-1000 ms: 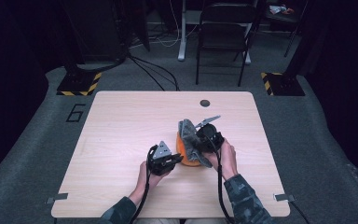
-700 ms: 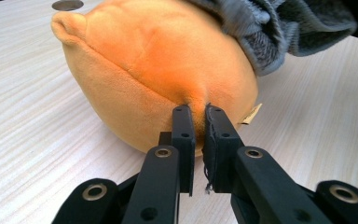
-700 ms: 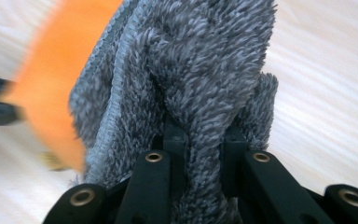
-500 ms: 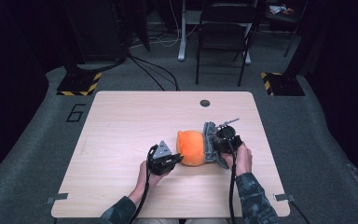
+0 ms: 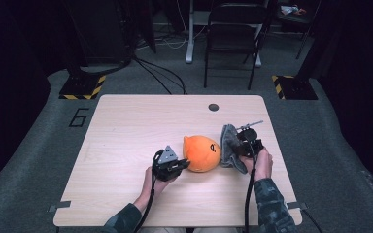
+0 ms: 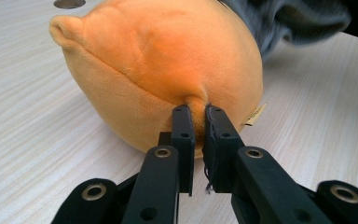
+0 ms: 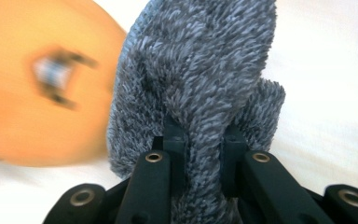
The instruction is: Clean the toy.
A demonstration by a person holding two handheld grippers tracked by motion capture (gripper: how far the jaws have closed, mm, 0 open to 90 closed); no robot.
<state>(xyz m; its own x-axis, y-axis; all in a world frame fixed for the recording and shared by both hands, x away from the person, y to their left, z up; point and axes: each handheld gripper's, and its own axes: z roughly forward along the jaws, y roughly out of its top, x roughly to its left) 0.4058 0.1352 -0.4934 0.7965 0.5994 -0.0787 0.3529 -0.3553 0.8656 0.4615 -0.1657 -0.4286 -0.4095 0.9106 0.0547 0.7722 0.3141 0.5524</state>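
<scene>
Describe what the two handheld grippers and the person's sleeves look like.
Both the left gripper and the right gripper are black, each with two flat black jaws on linkage arms with round metal rivets. A grey three-cornered plate tops the left one. A black cable trails from each. The sleeves are dark, mottled green.

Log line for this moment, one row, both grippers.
left gripper: shut on orange plush toy | right gripper: shut on grey cloth, beside toy | table: toy resting

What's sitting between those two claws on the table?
The orange plush toy, seen from the high view: the left claw pinches its near side, the right claw holds a grey fuzzy cloth beside it.
</scene>
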